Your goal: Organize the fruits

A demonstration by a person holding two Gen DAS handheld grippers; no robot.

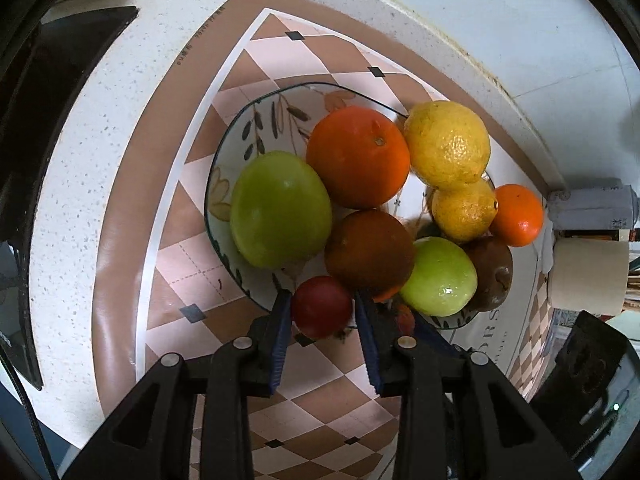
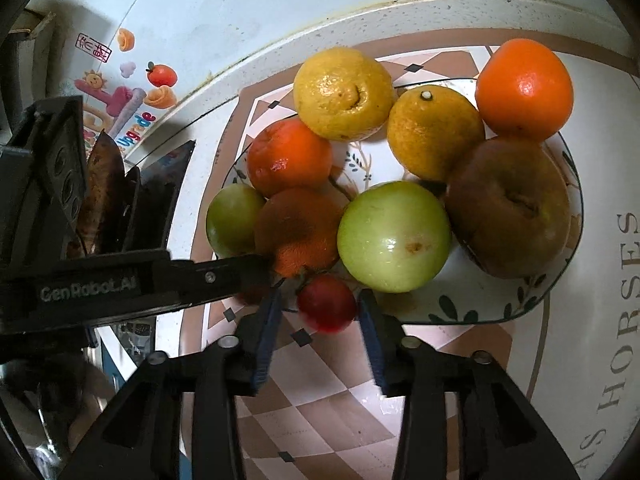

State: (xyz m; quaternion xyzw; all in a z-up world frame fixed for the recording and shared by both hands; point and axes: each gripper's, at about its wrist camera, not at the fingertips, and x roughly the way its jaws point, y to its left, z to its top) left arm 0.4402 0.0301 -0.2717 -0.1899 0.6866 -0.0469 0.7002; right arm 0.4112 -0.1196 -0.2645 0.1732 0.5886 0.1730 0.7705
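Small red fruit (image 1: 321,307) sits between both spread tools: left tool (image 1: 322,334), right tool (image 2: 318,334), neither gripping. Risk: two tools colliding, or nudging fruit off plate (image 2: 500,314).

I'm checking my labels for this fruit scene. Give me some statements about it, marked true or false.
Two lemons are among the fruit. True: a lemon and a second lemon.
The red fruit lies between the fingers of the right tongs. True.
Only one green apple is there. False: a green apple and another green apple show.
The plate stands on bare wood. False: the plate is on a patterned mat.
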